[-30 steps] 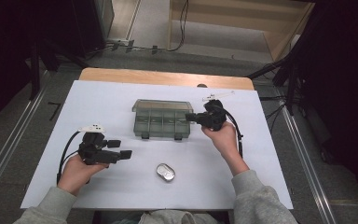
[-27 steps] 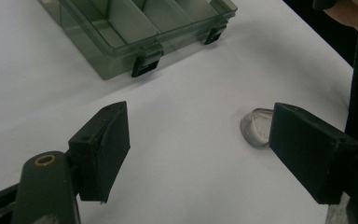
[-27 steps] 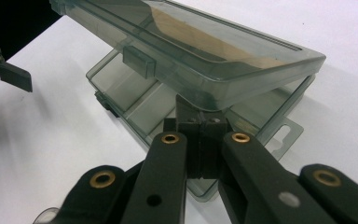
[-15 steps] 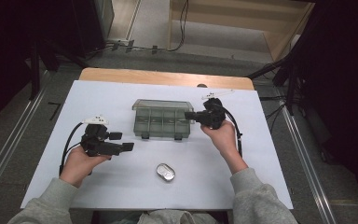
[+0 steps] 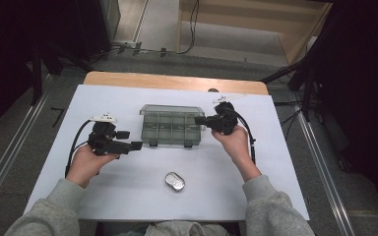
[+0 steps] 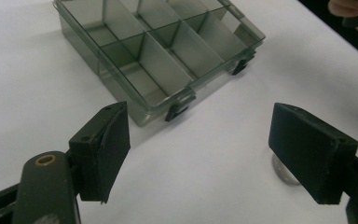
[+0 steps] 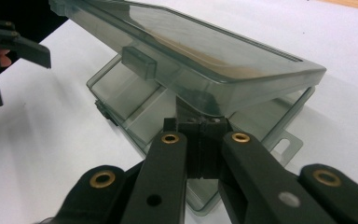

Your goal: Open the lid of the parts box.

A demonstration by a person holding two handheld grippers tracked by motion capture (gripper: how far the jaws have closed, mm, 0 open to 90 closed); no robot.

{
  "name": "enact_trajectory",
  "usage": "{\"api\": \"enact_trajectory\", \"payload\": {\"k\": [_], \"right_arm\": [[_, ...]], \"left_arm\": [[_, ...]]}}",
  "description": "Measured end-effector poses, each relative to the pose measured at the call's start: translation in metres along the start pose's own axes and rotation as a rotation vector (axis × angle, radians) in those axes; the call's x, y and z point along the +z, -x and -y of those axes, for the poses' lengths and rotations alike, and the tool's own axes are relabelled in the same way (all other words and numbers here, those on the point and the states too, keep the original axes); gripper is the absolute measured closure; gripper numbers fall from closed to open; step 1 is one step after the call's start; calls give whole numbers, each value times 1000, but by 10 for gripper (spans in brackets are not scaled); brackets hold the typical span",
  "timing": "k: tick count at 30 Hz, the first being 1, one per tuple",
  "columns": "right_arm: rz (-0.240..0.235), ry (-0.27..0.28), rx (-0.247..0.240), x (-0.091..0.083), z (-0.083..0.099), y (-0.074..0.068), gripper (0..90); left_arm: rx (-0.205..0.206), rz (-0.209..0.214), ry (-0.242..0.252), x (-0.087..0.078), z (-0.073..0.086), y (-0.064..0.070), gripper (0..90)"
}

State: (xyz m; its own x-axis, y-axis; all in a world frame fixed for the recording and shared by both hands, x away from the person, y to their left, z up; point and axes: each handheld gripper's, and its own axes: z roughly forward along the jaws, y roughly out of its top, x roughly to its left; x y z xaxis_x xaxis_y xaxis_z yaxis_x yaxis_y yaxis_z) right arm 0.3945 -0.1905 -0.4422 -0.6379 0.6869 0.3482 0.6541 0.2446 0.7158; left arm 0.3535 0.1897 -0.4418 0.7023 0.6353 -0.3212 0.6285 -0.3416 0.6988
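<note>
**Smoky plastic box, lid pinched at one end**

Where the white tabletop lies bare, the translucent grey compartment box sits, rectangular, with thin dividers and dark latches. The right gripper reaches level from the box's right end, fingers closed on the tilted lid. The left gripper hovers just left of the box, fingers wide apart. A shiny oval metal piece lies nearer the person than the box.
</note>
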Motion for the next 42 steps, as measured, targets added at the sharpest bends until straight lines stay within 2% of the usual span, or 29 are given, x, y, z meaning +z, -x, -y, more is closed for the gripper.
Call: {"api": "enact_trajectory", "payload": {"k": [2, 12, 17, 20, 28, 32, 39, 42], "right_arm": [[-1, 1, 0, 0, 0, 1, 877], [8, 6, -2, -1, -2, 1, 877], [5, 7, 3, -1, -2, 2, 877], [3, 2, 7, -1, -1, 2, 877], [4, 5, 10, -1, -1, 3, 877], [6, 7, 8, -1, -2, 3, 877], [6, 13, 8, -3, -3, 4, 877], [4, 16, 9, -3, -3, 4, 877]], "left_arm": [[-14, 19, 7, 2, -2, -4, 215], [-5, -2, -8, 8, -16, -16, 216], [1, -25, -14, 12, -22, -23, 216], [-6, -19, 4, 13, -24, -26, 229], [8, -31, -6, 22, -33, -34, 235], [-11, -19, -20, 26, -37, -39, 235], [11, -45, -16, 34, -45, -45, 235], [33, -56, -7, 37, -46, -48, 239]]}}
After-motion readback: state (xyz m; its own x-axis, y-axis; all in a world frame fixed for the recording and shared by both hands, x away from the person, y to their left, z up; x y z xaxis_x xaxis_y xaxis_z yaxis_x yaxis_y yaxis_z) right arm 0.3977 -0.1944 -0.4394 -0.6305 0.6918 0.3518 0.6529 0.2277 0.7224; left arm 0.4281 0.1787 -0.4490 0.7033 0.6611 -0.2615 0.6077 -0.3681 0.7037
